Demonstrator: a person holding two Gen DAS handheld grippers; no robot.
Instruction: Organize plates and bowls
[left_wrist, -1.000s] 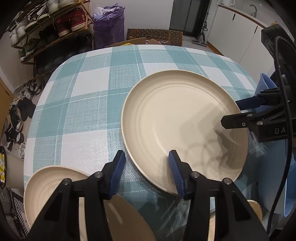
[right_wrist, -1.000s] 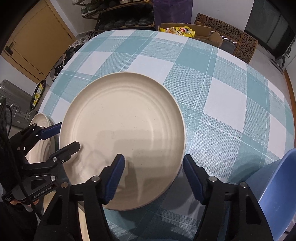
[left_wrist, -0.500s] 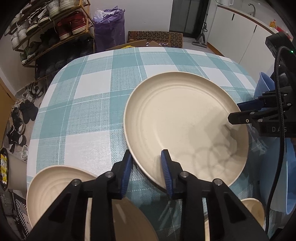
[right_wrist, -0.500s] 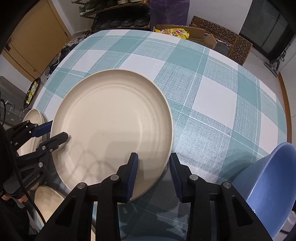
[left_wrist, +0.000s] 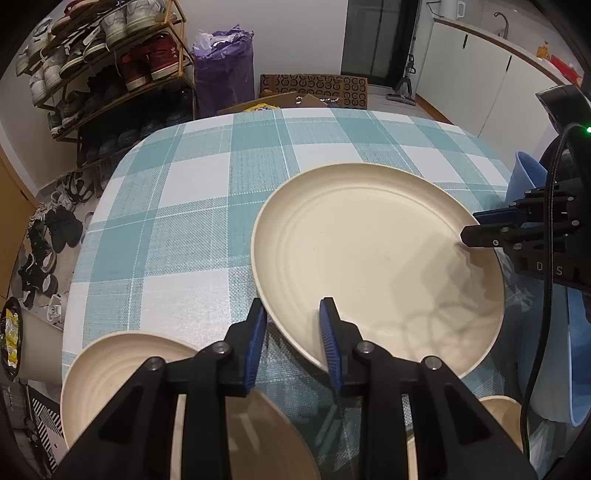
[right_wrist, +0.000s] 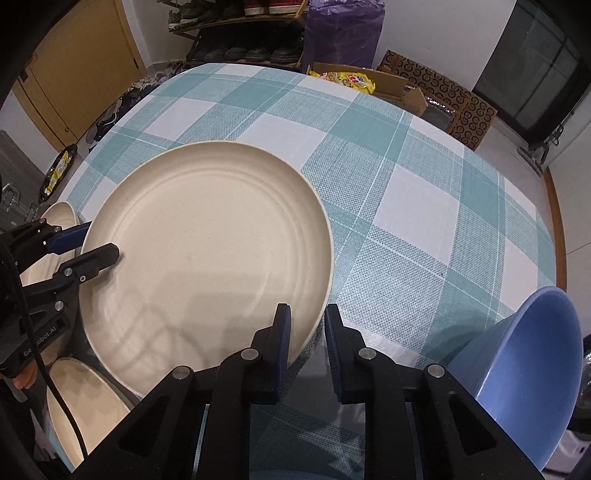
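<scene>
Plate (left_wrist: 376, 258) of cream colour, large and round, lies on the checked table (left_wrist: 192, 221), and both tools bite its rim from opposite sides. The left tool (left_wrist: 291, 332) has its jaws closing on the near edge of the plate; the right tool (right_wrist: 306, 336) has its jaws closing on the far edge. Beside the plate sit smaller cream dishes (left_wrist: 122, 365) and a blue bowl (right_wrist: 524, 369).
</scene>
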